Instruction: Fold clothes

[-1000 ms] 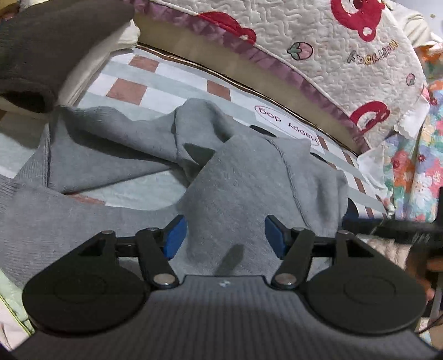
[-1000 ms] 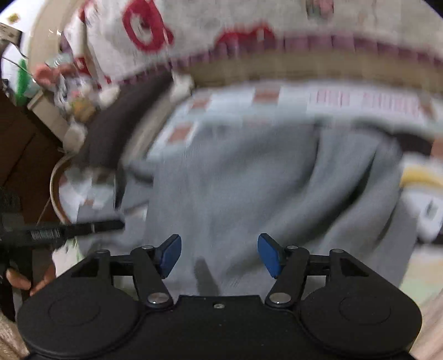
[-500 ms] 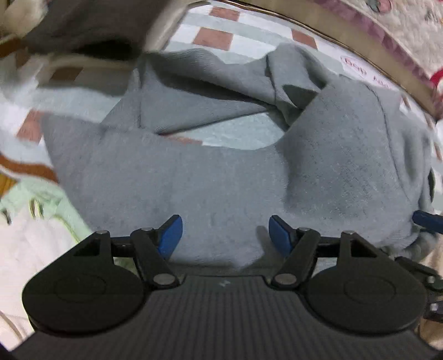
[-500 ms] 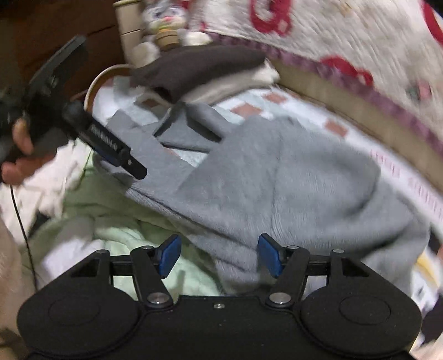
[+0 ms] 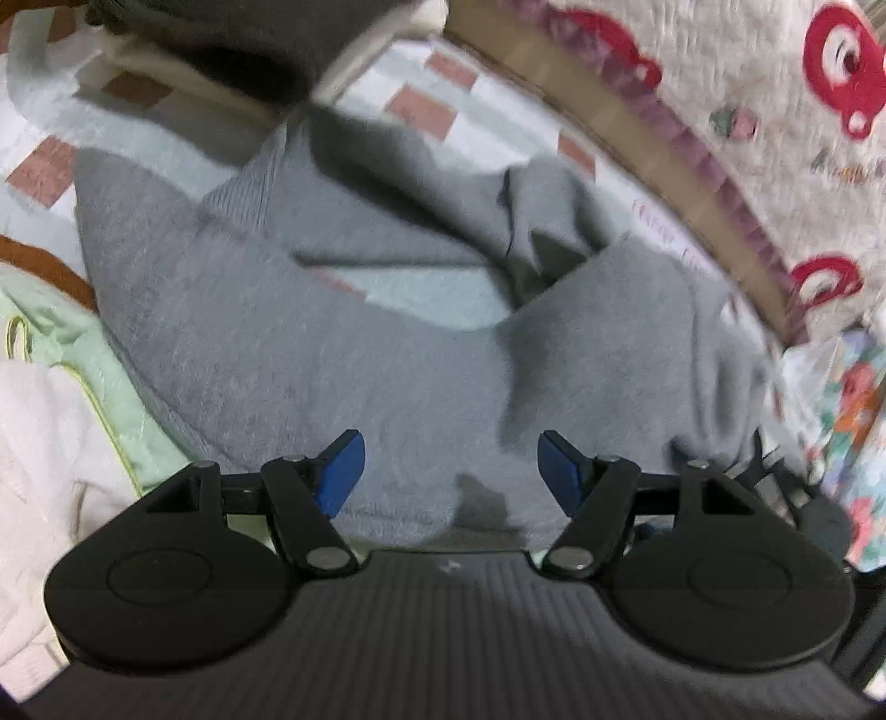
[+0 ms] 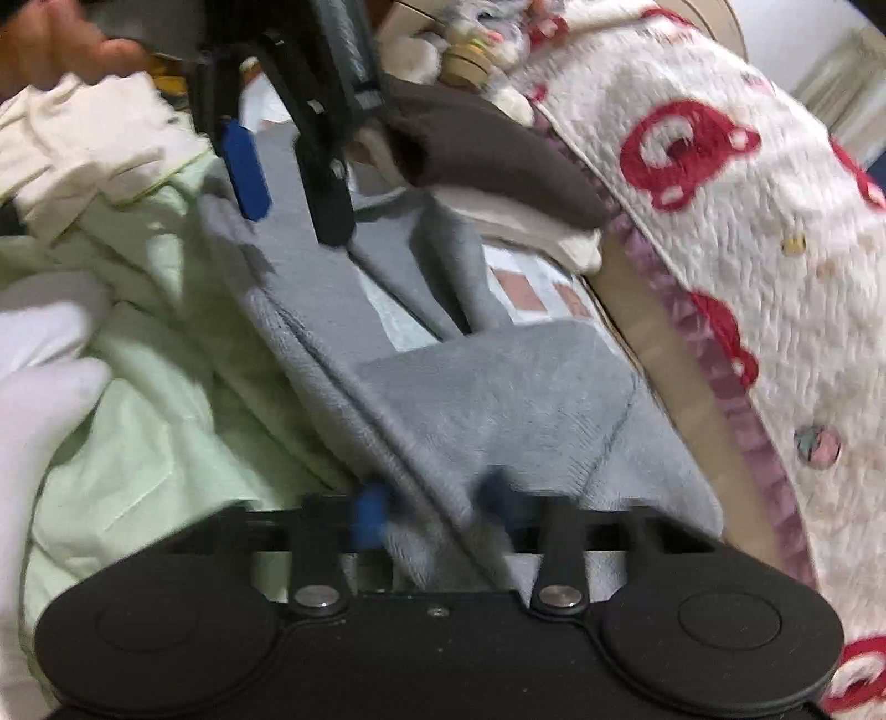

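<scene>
A grey sweatshirt (image 5: 310,354) lies crumpled on a checked sheet (image 5: 421,111), one sleeve folded across its upper part. My left gripper (image 5: 451,471) hovers open over the near hem, its blue pads wide apart with nothing between them. In the right wrist view the sweatshirt (image 6: 498,387) runs away from me. My right gripper (image 6: 432,507) has its blurred blue pads drawn in on the garment's near edge, with fabric between them. The left gripper (image 6: 288,183) shows at the far end of the same hem, held by a hand (image 6: 72,50).
A quilt with red bears (image 6: 747,232) rises along the right side. A dark brown garment (image 6: 487,149) lies on cream bedding behind the sweatshirt. Pale green cloth (image 6: 144,387) and white cloth (image 5: 44,443) lie on the near left. Floral fabric (image 5: 853,410) is at the right.
The right gripper's pads have narrowed from wide open onto the sweatshirt's near edge as it moved down to the hem. The left gripper stayed open and turned slightly over the hem.
</scene>
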The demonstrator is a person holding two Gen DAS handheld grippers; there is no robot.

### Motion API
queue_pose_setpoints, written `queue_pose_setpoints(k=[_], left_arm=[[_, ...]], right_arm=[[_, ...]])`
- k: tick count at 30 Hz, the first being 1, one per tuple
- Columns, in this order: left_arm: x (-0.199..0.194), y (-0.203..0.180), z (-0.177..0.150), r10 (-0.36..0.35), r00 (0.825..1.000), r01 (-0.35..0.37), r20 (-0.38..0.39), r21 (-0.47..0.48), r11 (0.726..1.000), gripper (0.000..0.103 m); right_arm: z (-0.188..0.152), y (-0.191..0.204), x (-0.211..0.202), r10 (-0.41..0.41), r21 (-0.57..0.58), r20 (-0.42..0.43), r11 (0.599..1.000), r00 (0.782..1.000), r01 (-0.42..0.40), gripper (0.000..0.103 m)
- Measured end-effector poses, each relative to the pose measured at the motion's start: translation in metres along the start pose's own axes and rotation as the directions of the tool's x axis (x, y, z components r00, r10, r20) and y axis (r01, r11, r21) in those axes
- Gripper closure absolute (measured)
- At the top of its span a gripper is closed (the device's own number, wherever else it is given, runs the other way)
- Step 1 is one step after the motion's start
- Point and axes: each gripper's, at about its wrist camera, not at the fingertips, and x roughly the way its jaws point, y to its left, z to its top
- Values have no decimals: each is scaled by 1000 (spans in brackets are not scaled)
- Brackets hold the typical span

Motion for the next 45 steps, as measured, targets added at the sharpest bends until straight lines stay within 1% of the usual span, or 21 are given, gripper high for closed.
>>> queue_pose_setpoints(k=[3, 5, 6, 8, 10, 15, 17, 19, 23, 24, 26, 27, 29, 31, 34, 35, 36, 37, 38, 41, 45], left_arm=[[-4, 4, 2, -6, 1000, 7, 26, -20, 1000, 35], [-6, 7, 4, -10, 999, 11, 43, -34, 999, 35], [-7, 9, 4, -11, 999, 14, 52, -41, 999, 35], [-10, 12, 6, -15, 997, 19, 70, -54, 998, 35], [-12, 15, 7, -18, 996, 24, 87, -67, 997, 35], [-6, 0, 8, -68, 993, 70, 96, -21, 997, 35], [-5, -7, 9, -107, 989, 107, 98, 8, 994, 35], [-9, -19, 9, -170, 980, 163, 106, 69, 984, 35], [-13, -50, 5, -253, 963, 225, 89, 244, 943, 33], [-14, -59, 4, -268, 960, 235, 79, 292, 927, 32], [-9, -71, -1, -253, 965, 214, 62, 363, 907, 26], [-7, -77, -4, -243, 969, 202, 55, 397, 896, 25], [0, -83, -7, -193, 980, 154, 50, 432, 889, 25], [8, -86, -8, -147, 988, 109, 52, 448, 887, 25], [15, -81, -5, -95, 993, 55, 70, 437, 898, 23], [17, -79, -3, -88, 994, 53, 62, 433, 900, 29], [18, -77, -1, -101, 994, 77, 34, 425, 902, 39], [18, -77, 1, -114, 993, 94, 25, 406, 909, 73], [17, -77, 4, -123, 992, 103, 27, 391, 915, 87], [13, -90, 8, -134, 988, 89, 79, 420, 903, 91], [6, -112, 13, -142, 980, 59, 141, 472, 880, 92]], right_arm=[[2, -27, -10, 38, 186, 36, 982, 999, -44, 88], [3, -43, -18, 58, 289, 67, 954, 996, -75, 89], [1, -54, -23, 81, 354, 88, 929, 993, -107, 89], [-5, -78, -30, 132, 474, 138, 861, 982, -182, 90], [-14, -101, -34, 174, 574, 191, 778, 966, -254, 90], [-43, -132, -33, 223, 743, 288, 561, 931, -364, 90], [-48, -136, -28, 231, 777, 306, 501, 924, -382, 90], [-49, -138, -23, 250, 791, 319, 462, 914, -402, 89], [-51, -143, -16, 277, 811, 354, 385, 893, -440, 86], [-53, -145, -15, 272, 816, 355, 377, 894, -438, 86], [-55, -148, -14, 259, 824, 356, 367, 898, -432, 88], [-53, -147, -16, 242, 816, 341, 405, 908, -414, 89], [-47, -145, -23, 211, 794, 326, 468, 922, -388, 90], [-38, -146, -32, 204, 756, 350, 515, 914, -404, 90], [-27, -151, -47, 216, 704, 417, 538, 883, -464, 90], [-32, -155, -47, 229, 709, 447, 499, 865, -498, 90], [-37, -160, -47, 240, 712, 477, 459, 846, -532, 90], [-42, -165, -47, 249, 713, 507, 418, 825, -564, 90], [-47, -169, -46, 256, 713, 533, 378, 807, -591, 90], [-66, -178, -41, 241, 746, 534, 316, 810, -586, 90], [-72, -181, -46, 218, 764, 487, 362, 846, -533, 86]])
